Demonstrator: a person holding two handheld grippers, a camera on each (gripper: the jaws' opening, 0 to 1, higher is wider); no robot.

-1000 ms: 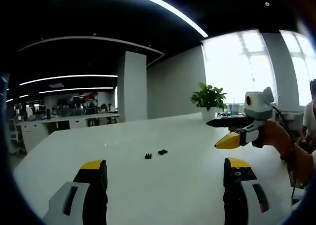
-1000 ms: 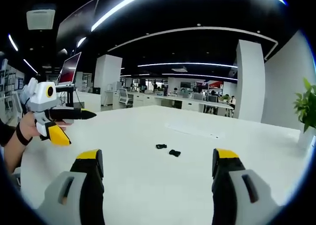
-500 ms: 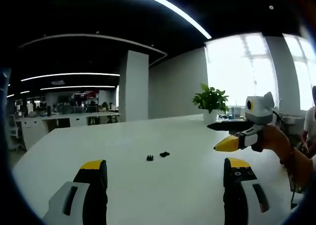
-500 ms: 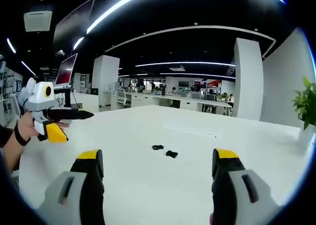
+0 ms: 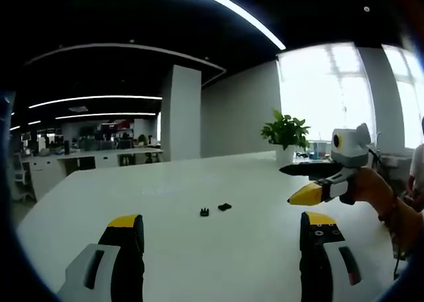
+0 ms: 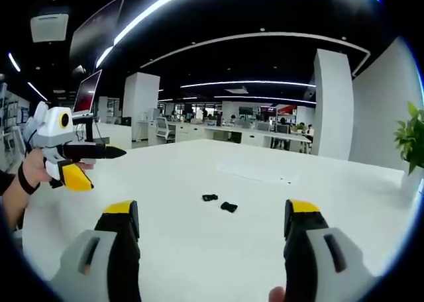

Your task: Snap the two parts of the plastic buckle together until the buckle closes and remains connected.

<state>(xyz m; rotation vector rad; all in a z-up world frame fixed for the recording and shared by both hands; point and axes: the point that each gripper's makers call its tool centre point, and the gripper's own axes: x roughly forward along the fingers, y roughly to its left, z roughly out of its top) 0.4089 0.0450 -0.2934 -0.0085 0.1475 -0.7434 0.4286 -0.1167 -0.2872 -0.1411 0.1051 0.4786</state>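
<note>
Two small black buckle parts lie apart on the white table (image 5: 199,249): one part (image 5: 205,212) and the other part (image 5: 224,206) in the left gripper view, and the same pair (image 6: 210,197) (image 6: 228,206) in the right gripper view. My left gripper (image 5: 222,226) is open, well short of them, nothing between its jaws. My right gripper (image 6: 211,216) is open too and holds nothing. Each gripper appears in the other's view, held by a hand: the right one (image 5: 311,183) and the left one (image 6: 89,163).
A potted plant (image 5: 286,133) stands at the table's far edge, next to bright windows. Desks, chairs and monitors (image 6: 252,133) fill the office behind. A white pillar (image 5: 180,113) rises beyond the table. A thumb tip (image 6: 277,294) peeks in at the bottom.
Both views have drifted slightly, so the buckle parts sit a little differently in each. The parts themselves have not moved, and both grippers stay open.
</note>
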